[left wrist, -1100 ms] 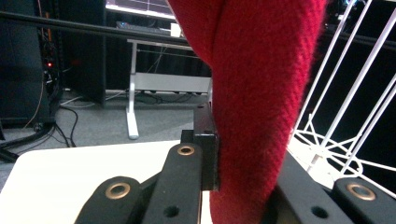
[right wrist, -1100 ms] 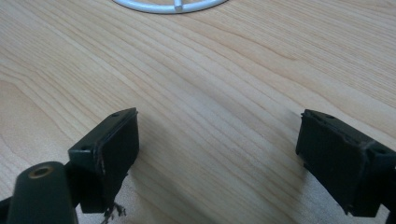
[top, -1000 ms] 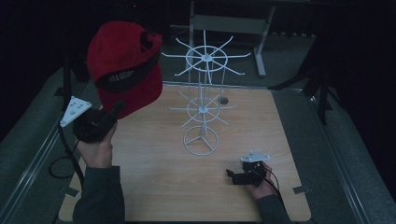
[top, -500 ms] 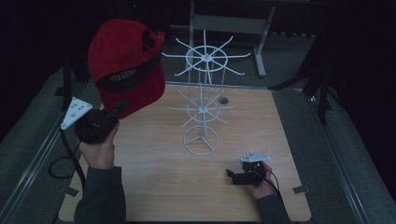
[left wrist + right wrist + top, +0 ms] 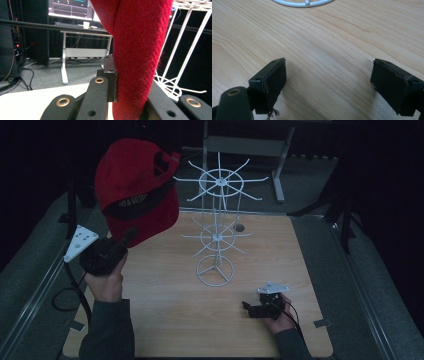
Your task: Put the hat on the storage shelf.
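Your left gripper [image 5: 125, 239] pinches the red cap [image 5: 136, 190]: in the left gripper view its jaws press on either side of the red fabric [image 5: 140, 50], which rises straight up between them. From the high view you hold that gripper raised at the table's left side, and the cap stands above it, its black band with pale lettering facing you, just left of the white wire rack [image 5: 218, 227]. The cap's upper right edge comes close to the rack's top ring of hooks; whether they touch cannot be told.

Your right gripper [image 5: 247, 307] rests low over the wooden table [image 5: 175, 320] near its front right, jaws spread wide with bare wood between them. The rack's round base [image 5: 304, 2] lies just beyond them.
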Demonstrator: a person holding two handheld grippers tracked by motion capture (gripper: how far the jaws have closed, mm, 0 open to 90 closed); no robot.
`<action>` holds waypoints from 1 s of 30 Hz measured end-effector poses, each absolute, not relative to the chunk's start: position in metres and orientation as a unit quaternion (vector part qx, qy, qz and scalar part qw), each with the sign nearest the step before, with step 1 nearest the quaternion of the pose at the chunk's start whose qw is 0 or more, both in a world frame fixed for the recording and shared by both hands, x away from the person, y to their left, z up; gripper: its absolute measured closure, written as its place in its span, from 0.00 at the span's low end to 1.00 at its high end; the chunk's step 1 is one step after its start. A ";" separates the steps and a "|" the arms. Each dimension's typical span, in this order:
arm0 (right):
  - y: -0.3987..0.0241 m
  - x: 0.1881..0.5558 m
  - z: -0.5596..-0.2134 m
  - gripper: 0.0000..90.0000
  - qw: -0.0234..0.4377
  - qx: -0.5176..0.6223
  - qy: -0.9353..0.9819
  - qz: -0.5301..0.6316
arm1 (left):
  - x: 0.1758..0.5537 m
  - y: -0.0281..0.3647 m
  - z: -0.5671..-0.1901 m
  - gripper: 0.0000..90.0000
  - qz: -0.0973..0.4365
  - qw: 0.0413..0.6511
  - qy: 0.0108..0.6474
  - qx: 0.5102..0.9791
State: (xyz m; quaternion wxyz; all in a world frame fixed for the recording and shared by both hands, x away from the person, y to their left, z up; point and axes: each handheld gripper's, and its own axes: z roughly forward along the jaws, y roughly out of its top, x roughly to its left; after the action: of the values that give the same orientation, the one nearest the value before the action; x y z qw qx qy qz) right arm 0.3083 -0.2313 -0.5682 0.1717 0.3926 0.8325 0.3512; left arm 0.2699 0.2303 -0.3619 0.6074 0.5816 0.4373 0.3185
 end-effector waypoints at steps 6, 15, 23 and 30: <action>-0.231 0.308 -0.568 0.15 0.172 0.393 0.832 0.351 | 0.268 0.230 -0.362 0.96 0.320 0.607 0.434 0.583; -0.231 0.308 -0.568 0.15 0.172 0.393 0.832 0.351 | 0.269 0.226 -0.363 0.96 0.317 0.608 0.433 0.585; -0.231 0.308 -0.568 0.15 0.172 0.392 0.833 0.351 | 0.269 0.225 -0.363 0.96 0.318 0.607 0.432 0.587; -0.231 0.308 -0.568 0.15 0.171 0.392 0.833 0.351 | 0.269 0.222 -0.366 0.96 0.314 0.605 0.431 0.592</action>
State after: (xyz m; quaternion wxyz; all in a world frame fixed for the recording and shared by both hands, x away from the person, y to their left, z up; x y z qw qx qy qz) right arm 0.3084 -0.2312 -0.5682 0.1715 0.3923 0.8326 0.3513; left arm 0.2691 0.2224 -0.3665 0.6047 0.5919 0.4308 0.3137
